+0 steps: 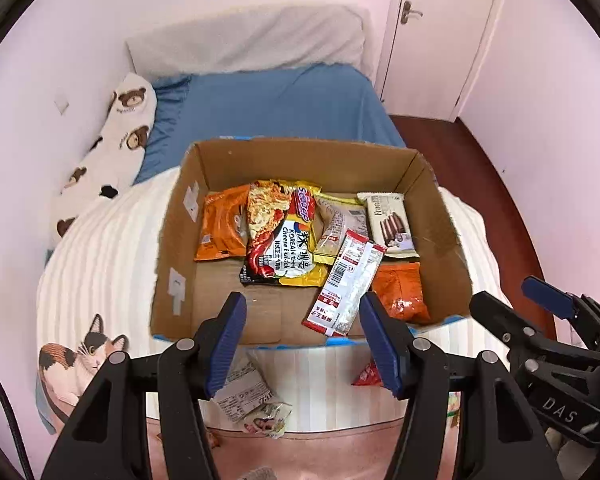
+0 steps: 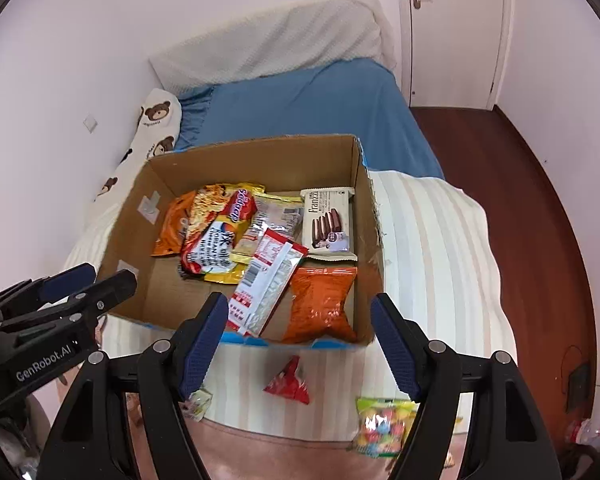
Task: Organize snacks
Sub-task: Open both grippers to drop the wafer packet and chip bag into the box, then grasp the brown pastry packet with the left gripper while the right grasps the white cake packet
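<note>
Both cameras look down and forward from the foot of the bed (image 1: 300, 96), near its striped blanket, toward the headboard wall. The left view sits near the cardboard box's (image 1: 172, 248) near-left corner; the right view sits further right, over the box's (image 2: 364, 216) near-right corner. Both share the box, the bed and the door (image 2: 452, 32); each catches the other claw at its edge.

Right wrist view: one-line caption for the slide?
Open right gripper above a cardboard box of snack packets, red packet and candy bag outside on the striped blanket.
</note>
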`<state>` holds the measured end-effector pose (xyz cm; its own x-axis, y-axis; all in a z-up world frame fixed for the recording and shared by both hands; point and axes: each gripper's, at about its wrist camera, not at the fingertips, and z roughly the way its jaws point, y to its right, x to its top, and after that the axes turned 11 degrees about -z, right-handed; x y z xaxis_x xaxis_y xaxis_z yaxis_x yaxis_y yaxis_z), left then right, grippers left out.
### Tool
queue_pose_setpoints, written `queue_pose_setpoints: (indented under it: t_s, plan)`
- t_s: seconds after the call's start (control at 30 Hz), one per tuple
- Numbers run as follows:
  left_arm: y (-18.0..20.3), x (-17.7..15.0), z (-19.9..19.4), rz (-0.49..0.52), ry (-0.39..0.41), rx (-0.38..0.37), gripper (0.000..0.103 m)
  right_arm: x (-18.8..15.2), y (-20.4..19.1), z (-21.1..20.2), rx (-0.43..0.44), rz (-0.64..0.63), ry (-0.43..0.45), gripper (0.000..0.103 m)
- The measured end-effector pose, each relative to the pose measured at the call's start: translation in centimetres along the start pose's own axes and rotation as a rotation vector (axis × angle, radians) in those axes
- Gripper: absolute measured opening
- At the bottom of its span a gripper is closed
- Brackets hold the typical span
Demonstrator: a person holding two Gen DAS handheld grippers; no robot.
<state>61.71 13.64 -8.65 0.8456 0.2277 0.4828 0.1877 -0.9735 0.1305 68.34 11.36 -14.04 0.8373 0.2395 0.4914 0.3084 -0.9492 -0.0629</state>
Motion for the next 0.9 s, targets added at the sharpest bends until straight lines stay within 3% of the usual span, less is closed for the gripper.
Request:
queue_pose_setpoints:
  t_s: [0.23, 0.43, 0.7, 0.9]
  plan:
    - [-1.8, -2.5, -3.3, 0.003, 0.022, -0.056, 0.057, -2.5, -2.4, -3.7, -0.041, 0.03, 0.039, 0.086]
    - [-7.0, -5.5, -3.2, -0.039, -0.014, -0.052, 0.059, -5.7, -4.4, -3.6, -0.005, 0.087, 0.003, 0.088]
    - [-16.4, -10.6, 1.5, -0.114, -0.14, 0.095, 0.059, -10.9, -9.1, 4.0, 0.096, 0.141, -0.162, 0.088]
    - [-20.2, -14.2, 5.1, -0.092, -0.215, 0.189, 0.059, -12.4, -12.1, 10.2, 0.144, 0.15, -0.27, 0.088]
